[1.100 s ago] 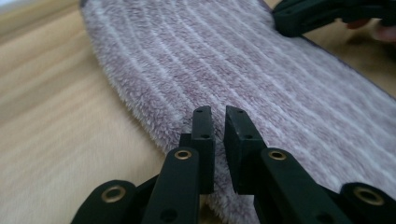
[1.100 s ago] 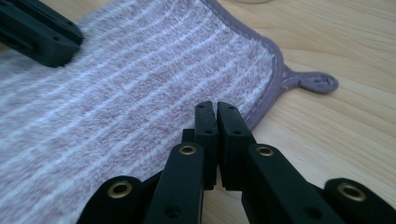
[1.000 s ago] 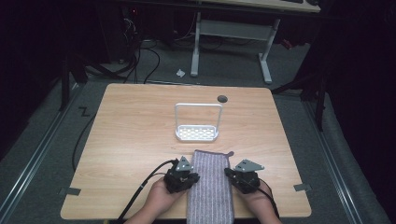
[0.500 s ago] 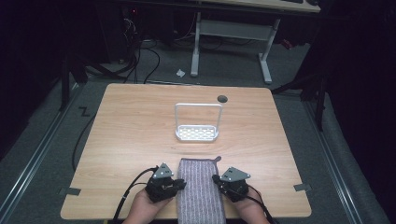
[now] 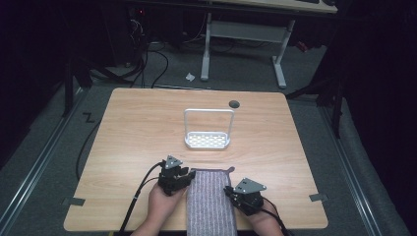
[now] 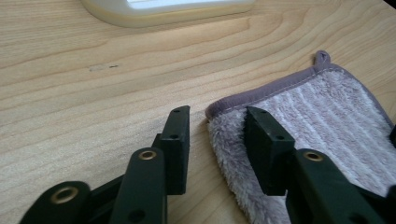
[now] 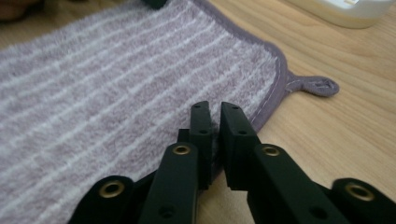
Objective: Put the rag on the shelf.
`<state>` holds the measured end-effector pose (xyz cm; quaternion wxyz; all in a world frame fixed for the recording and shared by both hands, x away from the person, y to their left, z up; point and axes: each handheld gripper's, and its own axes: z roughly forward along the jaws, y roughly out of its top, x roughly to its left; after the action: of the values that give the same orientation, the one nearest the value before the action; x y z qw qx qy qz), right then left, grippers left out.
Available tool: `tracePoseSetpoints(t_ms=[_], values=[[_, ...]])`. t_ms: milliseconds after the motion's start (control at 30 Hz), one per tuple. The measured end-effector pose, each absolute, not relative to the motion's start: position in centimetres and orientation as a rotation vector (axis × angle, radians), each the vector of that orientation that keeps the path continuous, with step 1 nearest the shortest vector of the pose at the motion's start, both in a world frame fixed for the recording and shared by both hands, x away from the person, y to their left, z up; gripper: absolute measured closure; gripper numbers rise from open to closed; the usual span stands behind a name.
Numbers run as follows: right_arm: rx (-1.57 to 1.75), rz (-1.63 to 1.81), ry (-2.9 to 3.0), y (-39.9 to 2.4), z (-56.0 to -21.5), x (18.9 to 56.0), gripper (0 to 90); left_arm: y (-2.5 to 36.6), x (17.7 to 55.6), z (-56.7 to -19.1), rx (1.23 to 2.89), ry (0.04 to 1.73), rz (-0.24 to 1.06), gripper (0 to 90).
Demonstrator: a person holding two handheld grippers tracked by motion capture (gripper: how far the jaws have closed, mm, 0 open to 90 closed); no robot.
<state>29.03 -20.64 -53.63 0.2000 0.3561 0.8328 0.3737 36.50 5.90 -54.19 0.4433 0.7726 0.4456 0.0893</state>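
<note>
High view: we note the left gripper (image 5: 183, 176) at the left far corner of a purple striped terry towel (image 5: 210, 204) lying flat at the near edge of the light wooden table (image 5: 133, 132), jaws parted astride its hem, not clamped. Beyond stands a white perforated rack (image 5: 207, 140). The right gripper (image 5: 235, 192) pinches the towel's right edge, jaws nearly closed.

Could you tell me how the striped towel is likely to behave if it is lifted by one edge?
The towel looks like soft, fluffy terry lying flat on the table, so it would probably droop and fold rather than hold its shape. It seems thin, so likely light. Its pile should grip well between the right gripper jaws, which are closed over its hem.
</note>
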Motion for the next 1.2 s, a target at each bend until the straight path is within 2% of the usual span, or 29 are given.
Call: tracePoseSetpoints(t_ms=[100, 133, 167, 233, 267, 333, 367, 533, 567, 600, 633, 667, 700, 733, 800, 1067, 1200], values=[[1.037, 1.061, 2.279, -20.7, -53.2, 30.0, 75.2, 5.7, 36.4, -54.3, 1.915, 1.102, 0.225, 68.1], [1.111, 1.075, 2.241, -20.8, -52.9, 31.2, 68.3, 5.7, 36.3, -54.3, 1.918, 1.098, 0.221, 71.5], [1.111, 1.075, 2.241, -20.8, -52.9, 31.2, 68.3, 5.6, 36.3, -54.3, 1.917, 1.100, 0.220, 71.5], [1.188, 1.076, 2.202, -20.9, -52.7, 33.0, 59.6, 5.6, 36.2, -54.3, 1.915, 1.099, 0.216, 73.4], [1.188, 1.076, 2.202, -20.9, -52.7, 33.0, 59.6, 5.5, 36.1, -54.3, 1.918, 1.095, 0.214, 73.4], [1.300, 1.052, 2.218, -20.5, -53.2, 34.5, 48.4, 5.5, 36.0, -54.3, 1.922, 1.091, 0.219, 74.2], [1.318, 1.033, 2.230, -20.3, -53.5, 34.7, 46.3, 5.4, 36.0, -54.3, 1.923, 1.091, 0.219, 74.1], [1.268, 1.024, 2.213, -19.9, -53.9, 34.2, 52.6, 4.9, 35.4, -54.2, 1.948, 1.088, 0.290, 73.8], [1.252, 1.028, 2.213, -19.7, -54.0, 34.2, 57.8, 4.7, 35.3, -54.2, 1.949, 1.095, 0.303, 74.1], [1.252, 1.028, 2.213, -19.7, -54.0, 34.2, 57.8, 4.7, 35.3, -54.2, 1.949, 1.095, 0.303, 74.5], [1.238, 1.039, 2.219, -19.7, -54.0, 34.1, 64.9, 4.7, 35.3, -54.2, 1.946, 1.099, 0.302, 75.2], [1.238, 1.039, 2.219, -19.7, -54.0, 34.1, 64.9, 4.6, 35.3, -54.2, 1.946, 1.098, 0.297, 75.2], [1.229, 1.045, 2.227, -19.5, -54.0, 34.0, 71.4, 4.6, 35.3, -54.3, 1.947, 1.095, 0.286, 79.9], [1.229, 1.045, 2.227, -19.5, -54.0, 34.0, 71.4, 4.7, 35.4, -54.2, 1.953, 1.090, 0.275, 79.9], [1.222, 1.050, 2.239, -19.4, -54.0, 33.8, 79.2, 4.8, 35.5, -54.3, 1.942, 1.096, 0.254, 83.4], [1.164, 1.066, 2.189, -19.3, -53.8, 33.0, 81.7, 5.1, 34.9, -53.8, 1.865, 1.051, 0.260, 85.4], [1.102, 1.128, 2.081, -19.2, -52.8, 31.9, 81.5, 4.7, 33.8, -52.6, 1.832, 0.988, 0.383, 85.7]])
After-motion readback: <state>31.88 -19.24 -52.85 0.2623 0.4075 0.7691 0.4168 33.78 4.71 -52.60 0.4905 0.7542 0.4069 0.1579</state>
